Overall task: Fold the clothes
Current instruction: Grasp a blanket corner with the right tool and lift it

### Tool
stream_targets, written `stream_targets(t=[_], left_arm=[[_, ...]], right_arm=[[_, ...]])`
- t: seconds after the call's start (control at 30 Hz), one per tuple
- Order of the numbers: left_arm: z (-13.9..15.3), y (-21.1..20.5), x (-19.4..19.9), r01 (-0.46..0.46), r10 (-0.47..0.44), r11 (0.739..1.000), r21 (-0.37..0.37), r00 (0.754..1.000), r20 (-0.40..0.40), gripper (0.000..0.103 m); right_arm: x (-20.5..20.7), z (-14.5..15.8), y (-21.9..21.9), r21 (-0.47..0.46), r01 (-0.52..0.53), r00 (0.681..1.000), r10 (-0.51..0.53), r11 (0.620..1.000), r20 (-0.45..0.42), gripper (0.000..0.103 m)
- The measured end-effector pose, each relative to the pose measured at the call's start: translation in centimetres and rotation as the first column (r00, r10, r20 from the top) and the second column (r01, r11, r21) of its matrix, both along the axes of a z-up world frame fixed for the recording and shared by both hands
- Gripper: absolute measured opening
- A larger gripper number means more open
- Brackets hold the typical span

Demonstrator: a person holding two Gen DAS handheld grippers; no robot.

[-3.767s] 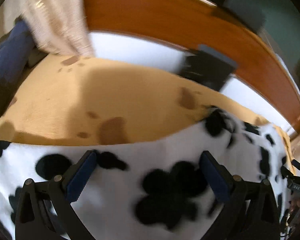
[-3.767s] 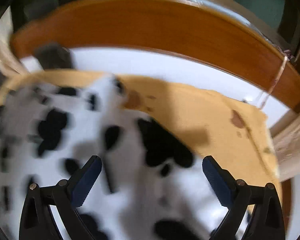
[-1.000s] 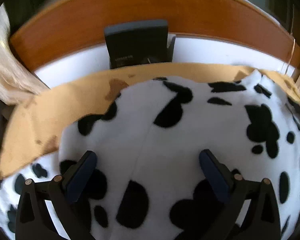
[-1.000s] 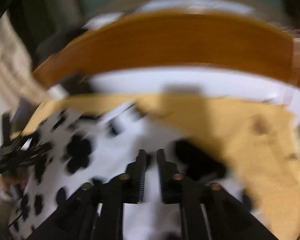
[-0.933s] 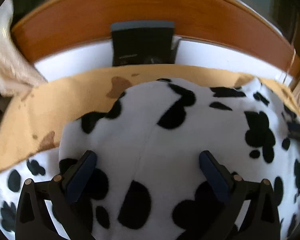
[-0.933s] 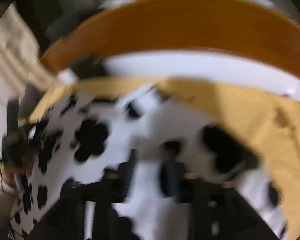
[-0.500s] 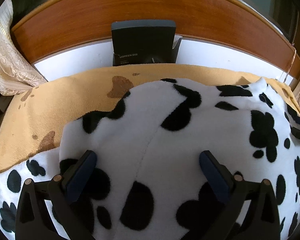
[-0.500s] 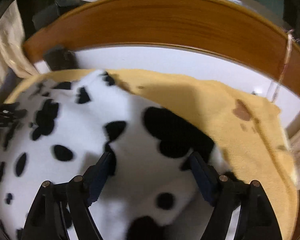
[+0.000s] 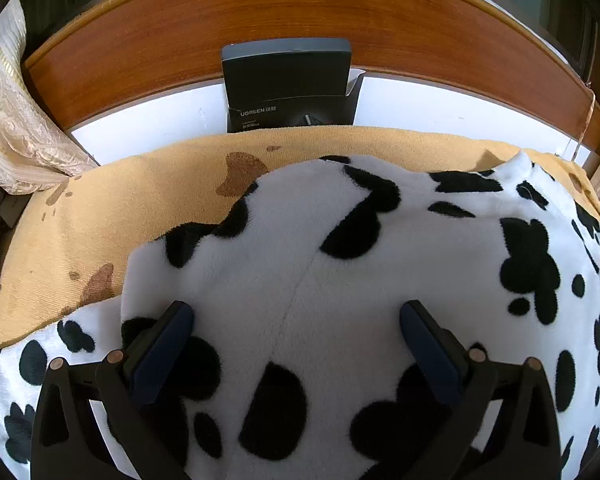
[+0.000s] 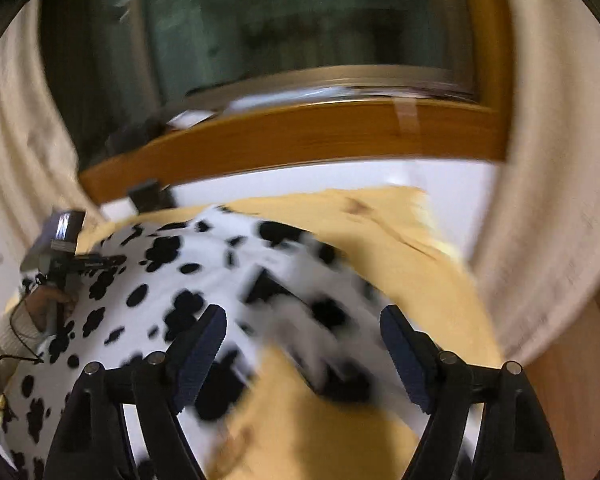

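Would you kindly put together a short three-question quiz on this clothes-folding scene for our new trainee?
1. True or false: the left gripper is shut on the cow-print fleece garment.
2. What lies under the garment? A) tan towel B) blue sheet C) bare wood
3. What stands against the wooden headboard behind the towel?

Key:
1. False; its jaws stand wide open.
2. A, the tan towel.
3. A dark box.

A white bed (image 9: 420, 108) — tan blanket (image 9: 100, 216) and dark box (image 9: 288, 84) lie on it.
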State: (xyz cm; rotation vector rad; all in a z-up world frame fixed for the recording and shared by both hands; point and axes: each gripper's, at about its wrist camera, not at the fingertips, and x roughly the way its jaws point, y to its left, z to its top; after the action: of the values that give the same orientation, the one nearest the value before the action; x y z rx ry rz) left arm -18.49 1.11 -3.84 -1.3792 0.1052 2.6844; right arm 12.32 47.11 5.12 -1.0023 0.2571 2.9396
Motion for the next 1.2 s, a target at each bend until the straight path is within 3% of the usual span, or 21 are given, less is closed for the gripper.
stream_targets(t=[0.1,0.23,0.33,0.4,0.53,0.57,0.6,0.63,0.67,0.87,1.0,1.07,1.2], left_arm=[[0.6,0.0,0.4,-0.061,0.061,0.998,0.010,0.998,0.032,0.103],[2.8,1.4,2.5,-0.055,0.051,0.985,0.166,0.998,0.028,0.103],[4.7,4.5,4.2,0.015,-0.016,0.985,0.172,1.000,0.006,0.103],[5.2,6.4,5.2,0.075,-0.077,0.984,0.161,0.997,0.003,0.103],[6.2,10.3,7.1,0.195,-0.197,0.971,0.138,0.980,0.000,0.103],[6.0,10.9,7.4,0.221,-0.224,0.966,0.132,0.975,0.008,0.103],[5.8,11.2,7.7,0.236,-0.240,0.963,0.128,0.971,0.013,0.103],[5.6,11.5,8.0,0.251,-0.256,0.960,0.124,0.967,0.019,0.103],[5.4,11.7,8.2,0.255,-0.259,0.959,0.123,0.966,0.023,0.103],[3.4,10.4,7.9,0.215,-0.229,0.960,0.179,0.971,0.064,0.103],[1.5,8.4,7.6,0.165,-0.193,0.957,0.239,0.977,0.096,0.103],[1.5,7.9,8.0,0.179,-0.203,0.950,0.256,0.977,0.070,0.103],[1.4,7.9,8.4,0.210,-0.228,0.945,0.251,0.973,0.043,0.103]], right_arm=[[4.6,-0.6,3.1,-0.037,0.133,0.991,-0.132,0.990,0.029,0.080],[11.0,-3.2,7.3,-0.062,0.266,0.960,-0.259,0.962,0.106,0.080],[12.5,-4.5,8.0,-0.111,0.256,0.961,-0.241,0.960,0.136,0.080],[11.9,-4.8,7.2,-0.096,0.214,0.969,-0.199,0.972,0.145,0.080],[9.1,-6.8,5.1,0.011,0.154,0.957,-0.151,0.988,0.248,0.077],[8.6,-6.1,5.3,0.048,0.179,0.955,-0.185,0.983,0.232,0.063],[8.1,-5.4,5.5,0.084,0.204,0.952,-0.218,0.975,0.214,0.057],[7.6,-4.8,5.7,0.120,0.230,0.948,-0.250,0.966,0.195,0.037],[7.1,-4.1,5.9,0.155,0.256,0.944,-0.281,0.954,0.174,0.011],[4.2,0.0,7.3,0.347,0.409,0.895,-0.446,0.844,0.030,0.009],[2.2,2.7,8.1,0.452,0.505,0.844,-0.530,0.735,-0.083,0.009],[1.1,4.0,8.5,0.495,0.549,0.816,-0.560,0.674,-0.142,0.009],[-2.2,5.2,4.9,0.462,0.509,0.856,-0.484,0.726,-0.182,0.009]])
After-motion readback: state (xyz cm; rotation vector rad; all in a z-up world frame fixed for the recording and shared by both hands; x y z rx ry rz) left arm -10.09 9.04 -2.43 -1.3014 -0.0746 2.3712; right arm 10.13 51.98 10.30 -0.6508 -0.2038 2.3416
